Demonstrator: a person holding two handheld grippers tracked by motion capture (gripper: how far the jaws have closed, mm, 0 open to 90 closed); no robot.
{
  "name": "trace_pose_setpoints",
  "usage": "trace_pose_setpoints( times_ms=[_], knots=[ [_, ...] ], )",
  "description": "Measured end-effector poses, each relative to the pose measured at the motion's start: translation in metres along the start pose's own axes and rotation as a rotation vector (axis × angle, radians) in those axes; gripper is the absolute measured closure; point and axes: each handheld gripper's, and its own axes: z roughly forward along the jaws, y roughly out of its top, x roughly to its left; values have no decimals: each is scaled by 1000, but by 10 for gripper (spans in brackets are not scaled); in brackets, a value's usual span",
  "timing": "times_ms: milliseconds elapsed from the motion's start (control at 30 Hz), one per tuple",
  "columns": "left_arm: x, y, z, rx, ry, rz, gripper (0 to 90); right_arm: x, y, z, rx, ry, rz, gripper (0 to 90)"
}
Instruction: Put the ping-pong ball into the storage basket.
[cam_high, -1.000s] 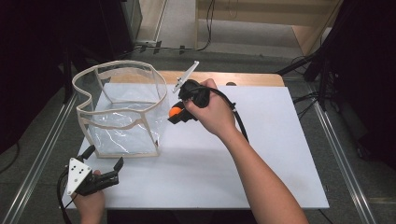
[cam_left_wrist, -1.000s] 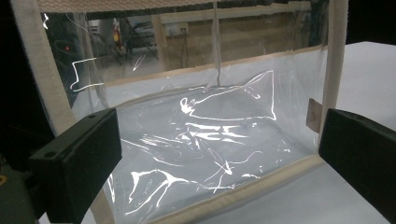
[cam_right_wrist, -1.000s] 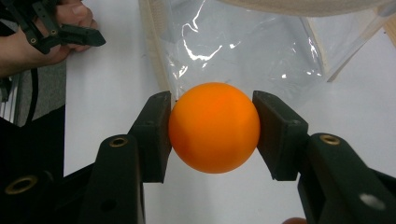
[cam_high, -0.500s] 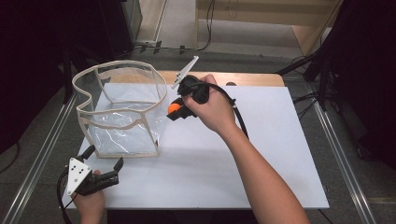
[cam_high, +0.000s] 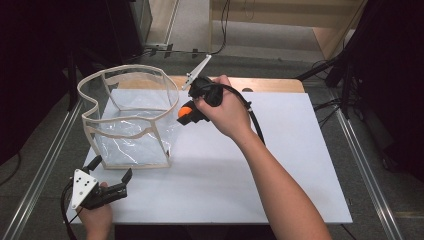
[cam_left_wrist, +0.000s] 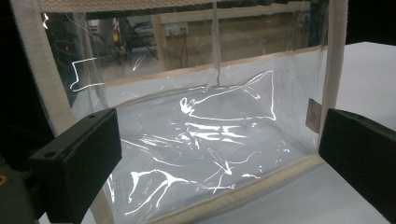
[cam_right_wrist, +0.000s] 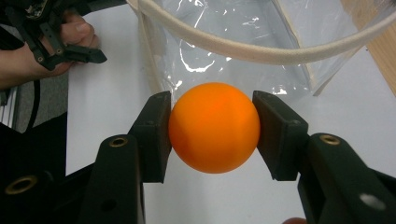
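No legible writing is seen. A round orange ball (cam_right_wrist: 214, 127) is clamped between the right gripper's (cam_right_wrist: 214, 133) fingers, just beside the clear plastic, beige-trimmed bag's (cam_high: 131, 120) rim. The left gripper's (cam_high: 111, 172) fingers are spread wide, empty, near the bag on the white counter (cam_high: 280, 165).

Your right gripper (cam_high: 186, 114) is held out ahead of you on an extended forearm, tilted down and leftward, its 2 jaws clamped on something round. Your left gripper (cam_high: 111, 172) sits low at the near left, gripped in your left hand (cam_high: 95, 220), jaws spread wide and pointing forward.
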Motion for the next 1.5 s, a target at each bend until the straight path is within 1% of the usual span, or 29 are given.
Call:
trace_pose_setpoints(
  times_ms=[533,633,667,867,900,1033,1333,1433,1500],
  knots=[
    [0,0,0,0,-1,1,1,-3,5,-8,-8,-6,4,476],
    [0,0,0,-1,0,1,1,-2,8,-9,-10,-8,0,476],
    [0,0,0,0,1,0,1,-2,9,-9,-12,-9,-8,476],
    [0,0,0,0,1,0,1,-3,14,-9,-8,-11,-6,476],
    [0,0,0,0,1,0,1,-3,15,-8,-15,-10,-3,476],
    [0,0,0,-1,0,-2,1,-4,18,-8,-16,-10,-6,476],
    [1,0,0,-3,0,-5,1,-2,26,-10,-15,-13,-17,476],
    [1,0,0,-4,-1,-6,1,-2,29,-10,-17,-17,-27,476],
    [1,0,0,-2,-2,-3,1,-1,31,-11,-14,-17,-21,476]
  ],
)
